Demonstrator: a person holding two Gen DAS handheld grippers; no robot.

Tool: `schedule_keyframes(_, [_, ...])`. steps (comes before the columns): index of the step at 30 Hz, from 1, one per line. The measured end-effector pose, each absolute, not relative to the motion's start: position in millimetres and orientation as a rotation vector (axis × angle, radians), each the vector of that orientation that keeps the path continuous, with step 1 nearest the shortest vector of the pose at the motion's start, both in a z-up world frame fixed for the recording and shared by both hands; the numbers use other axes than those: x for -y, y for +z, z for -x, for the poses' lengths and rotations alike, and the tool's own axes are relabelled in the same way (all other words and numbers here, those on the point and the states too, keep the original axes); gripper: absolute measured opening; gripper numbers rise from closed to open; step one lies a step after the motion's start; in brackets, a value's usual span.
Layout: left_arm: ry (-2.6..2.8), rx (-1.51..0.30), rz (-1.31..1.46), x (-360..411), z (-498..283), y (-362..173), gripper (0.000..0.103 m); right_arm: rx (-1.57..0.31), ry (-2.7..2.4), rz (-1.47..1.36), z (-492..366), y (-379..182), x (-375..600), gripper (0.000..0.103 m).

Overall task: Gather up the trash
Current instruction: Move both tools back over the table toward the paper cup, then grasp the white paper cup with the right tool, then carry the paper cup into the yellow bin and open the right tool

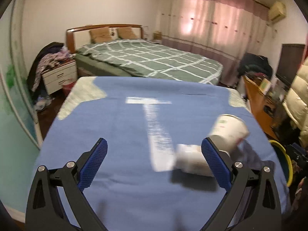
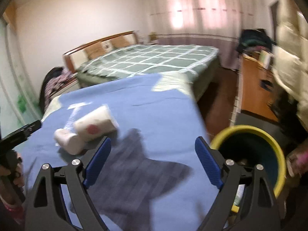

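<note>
Both hand-held grippers hang over the blue-clothed bench, jaws spread wide and gripping nothing. The left hand-held gripper fills the bottom of its view; just past its right finger a white cup lies on its side, touching a crumpled white wad at lower right of centre. The right hand-held gripper sees the same cup and wad at left of centre, with a yellow-rimmed bin at lower right, off the bench's edge. White tape marks the cloth. Everything is blurred.
</note>
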State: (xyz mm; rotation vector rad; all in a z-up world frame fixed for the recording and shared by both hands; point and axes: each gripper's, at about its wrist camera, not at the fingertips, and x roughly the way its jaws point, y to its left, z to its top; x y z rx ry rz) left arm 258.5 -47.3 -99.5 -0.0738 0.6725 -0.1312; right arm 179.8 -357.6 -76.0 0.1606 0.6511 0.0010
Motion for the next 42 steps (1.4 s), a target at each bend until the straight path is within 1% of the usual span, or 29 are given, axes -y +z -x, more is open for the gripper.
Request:
schedule_keyframes(2, [-0.117, -0.684, 0.098, 29.2, -262.4, -107.3, 0.096, -0.667, 0.043, -0.131, -194.4, -76.5, 338.9, 0.084])
schedule_keyframes(8, [-0.104, -0.695, 0.141, 10.7, -261.9, -124.2, 0.096, -0.734, 0.163, -0.044, -238.1, -84.1, 290.5, 0.087])
schedule_keyframes(10, [-0.102, -0.696, 0.159, 6.6, -261.1, -125.2, 0.096, -0.733, 0.183, -0.001, -248.9, -83.3, 278.5, 0.091])
schedule_keyframes(14, [-0.058, -0.677, 0.185, -5.2, -257.7, -123.9, 0.096, -0.734, 0.23, 0.039, -266.0, -81.8, 262.6, 0.096])
schedule_keyframes(22, [0.004, -0.676, 0.214, -16.8, -253.5, -122.9, 0.096, -0.798, 0.244, 0.161, -298.1, -99.3, 245.2, 0.096])
schedule_keyframes(32, [-0.01, -0.686, 0.194, -6.4, -251.0, -124.6, 0.096, -0.836, 0.281, 0.124, -314.3, -114.3, 249.6, 0.096])
schedule_keyframes(33, [-0.011, -0.688, 0.194, -6.2, -251.1, -125.0, 0.096, -0.844, 0.286, 0.115, -315.0, -116.3, 250.0, 0.091])
schedule_keyframes(34, [-0.012, -0.689, 0.195, -6.1, -250.9, -125.3, 0.096, -0.85, 0.292, 0.109, -315.9, -118.2, 250.1, 0.082])
schedule_keyframes(38, [-0.018, -0.689, 0.188, -2.2, -249.8, -124.4, 0.096, -0.852, 0.289, 0.089, -314.3, -119.3, 252.5, 0.082])
schedule_keyframes(42, [-0.022, -0.689, 0.186, -0.4, -248.6, -124.2, 0.096, -0.808, 0.259, 0.077, -306.7, -110.5, 256.8, 0.082])
